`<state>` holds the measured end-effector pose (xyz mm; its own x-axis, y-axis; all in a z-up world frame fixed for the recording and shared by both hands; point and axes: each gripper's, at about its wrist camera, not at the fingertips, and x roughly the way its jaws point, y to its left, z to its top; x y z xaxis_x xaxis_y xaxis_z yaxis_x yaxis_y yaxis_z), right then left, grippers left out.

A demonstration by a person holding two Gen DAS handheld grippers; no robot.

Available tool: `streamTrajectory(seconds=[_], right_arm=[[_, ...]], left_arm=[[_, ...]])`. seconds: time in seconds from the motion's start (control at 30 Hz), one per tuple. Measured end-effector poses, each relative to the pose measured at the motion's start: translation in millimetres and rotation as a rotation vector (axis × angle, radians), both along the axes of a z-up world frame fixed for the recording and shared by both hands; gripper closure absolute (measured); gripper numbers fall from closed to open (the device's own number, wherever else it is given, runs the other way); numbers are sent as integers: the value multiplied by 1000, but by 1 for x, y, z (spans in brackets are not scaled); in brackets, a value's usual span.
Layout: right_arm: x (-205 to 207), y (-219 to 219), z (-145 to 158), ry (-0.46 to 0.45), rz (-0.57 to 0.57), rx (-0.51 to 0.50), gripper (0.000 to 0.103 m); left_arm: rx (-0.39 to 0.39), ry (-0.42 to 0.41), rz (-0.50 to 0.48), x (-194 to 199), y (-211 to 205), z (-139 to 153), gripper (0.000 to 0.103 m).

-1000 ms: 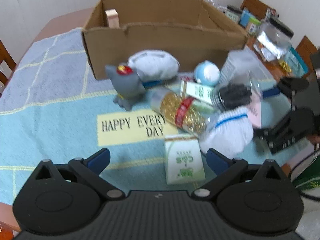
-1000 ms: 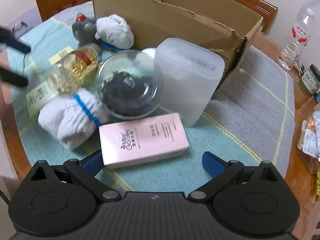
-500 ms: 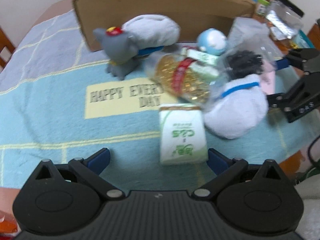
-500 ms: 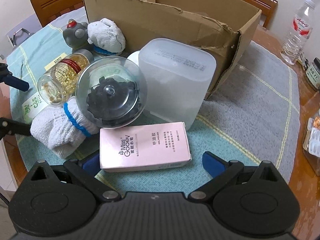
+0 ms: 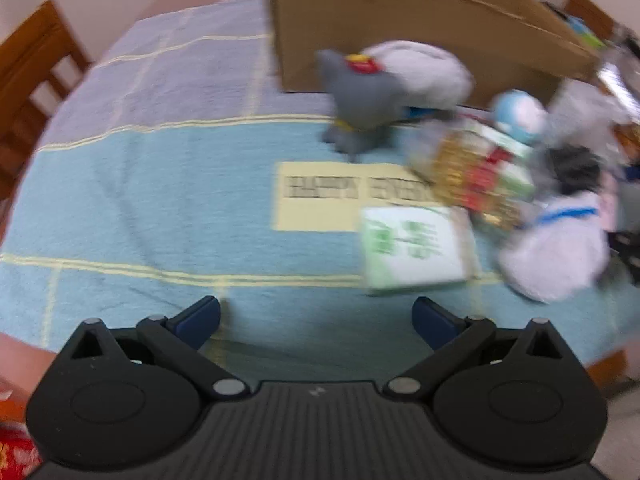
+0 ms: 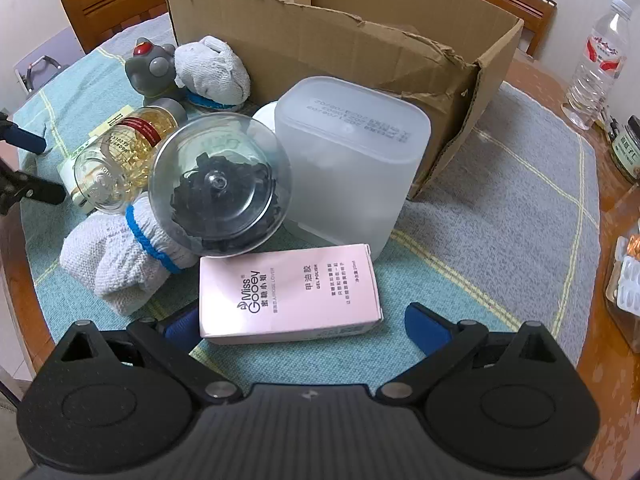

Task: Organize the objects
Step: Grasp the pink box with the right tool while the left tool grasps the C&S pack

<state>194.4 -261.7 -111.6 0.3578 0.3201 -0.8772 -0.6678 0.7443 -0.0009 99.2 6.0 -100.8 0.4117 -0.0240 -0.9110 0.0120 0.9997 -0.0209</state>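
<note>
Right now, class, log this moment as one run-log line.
left gripper: open, empty | right gripper: open, straddling flat pink cardboard box | brown cardboard carton: one small box inside | step: grasp pending

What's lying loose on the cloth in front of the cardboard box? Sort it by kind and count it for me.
Rolled white cloth bundles: 2
Small cartons, pink and green-and-white: 3
Toys, grey figure and blue-and-white ball: 2
Containers, capsule bottle, clear dome jar, frosted tub: 3
Total: 10
</note>
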Motion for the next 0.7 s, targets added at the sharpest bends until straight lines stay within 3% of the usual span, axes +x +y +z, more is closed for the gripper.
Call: streamTrajectory(seconds=[0.17,0.37,0.6,0.7], right_arm=[[1,-1,0,-1,-11,2,0],[0,-1,0,-5,-20,4,0],[3,1,-2,-12,1,8,0],[3,2,-1,-13,3,11,0]], left_arm=[[9,-52,-103,2,-25,1,1],[25,-69,-51,18,-37,-11,1],[28,-88,31,23,-24,-6,0],[31,-91,56,23,-24,-5,5]])
